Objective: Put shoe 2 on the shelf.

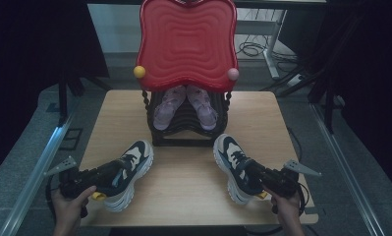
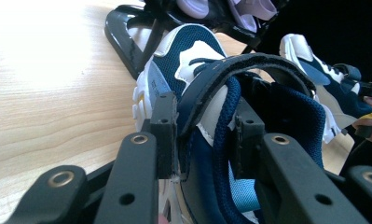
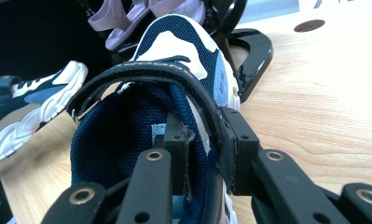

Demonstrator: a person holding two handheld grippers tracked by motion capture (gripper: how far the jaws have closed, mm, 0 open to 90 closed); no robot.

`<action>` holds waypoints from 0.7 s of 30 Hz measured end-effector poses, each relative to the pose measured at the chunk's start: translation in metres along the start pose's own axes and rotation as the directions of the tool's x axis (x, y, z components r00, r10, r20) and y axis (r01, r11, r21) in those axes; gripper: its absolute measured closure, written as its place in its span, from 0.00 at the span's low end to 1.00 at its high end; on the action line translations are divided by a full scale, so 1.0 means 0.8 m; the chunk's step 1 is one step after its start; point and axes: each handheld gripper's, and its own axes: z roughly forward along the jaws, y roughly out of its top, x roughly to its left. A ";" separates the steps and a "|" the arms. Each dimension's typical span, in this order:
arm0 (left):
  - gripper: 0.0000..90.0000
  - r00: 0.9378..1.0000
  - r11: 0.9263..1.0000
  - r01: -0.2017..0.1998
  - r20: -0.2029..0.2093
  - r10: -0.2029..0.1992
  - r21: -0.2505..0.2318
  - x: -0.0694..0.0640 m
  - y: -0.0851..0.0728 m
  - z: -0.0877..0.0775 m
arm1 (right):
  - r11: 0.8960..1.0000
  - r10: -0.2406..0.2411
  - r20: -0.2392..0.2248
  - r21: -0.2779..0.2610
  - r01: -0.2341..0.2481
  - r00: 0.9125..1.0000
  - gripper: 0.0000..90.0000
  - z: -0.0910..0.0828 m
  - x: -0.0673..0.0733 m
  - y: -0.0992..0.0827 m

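Note:
Two navy and white sneakers rest on the wooden table (image 1: 183, 189) in front of a shoe rack. My left gripper (image 1: 116, 176) is shut on the left sneaker (image 1: 134, 164) at its collar. In the left gripper view, one pad of that gripper (image 2: 204, 126) is outside the sneaker's (image 2: 188, 56) side wall and the other is inside. My right gripper (image 1: 256, 179) is shut on the right sneaker (image 1: 232, 160). In the right gripper view, the jaws (image 3: 204, 133) clamp that sneaker's (image 3: 174, 46) strap and side wall. Both sneakers point their toes toward the rack.
A black shoe rack (image 1: 188, 135) with a red wavy top (image 1: 186, 42) stands at the table's far middle. A pair of pink sandals (image 1: 165, 109) lies on its shelf. Dark floor, cables and metal rails surround the table.

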 end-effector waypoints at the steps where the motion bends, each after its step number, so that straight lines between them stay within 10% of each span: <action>1: 0.75 1.000 1.000 0.002 -0.005 -0.002 -0.001 0.001 0.000 -0.001 | 1.000 0.009 0.005 -0.004 -0.009 1.000 0.83 -0.001 -0.001 0.000; 21: 0.75 0.998 0.991 0.063 0.002 -0.063 -0.114 0.012 0.002 -0.014 | 0.992 0.094 0.071 -0.086 -0.087 0.993 0.83 -0.009 -0.018 0.000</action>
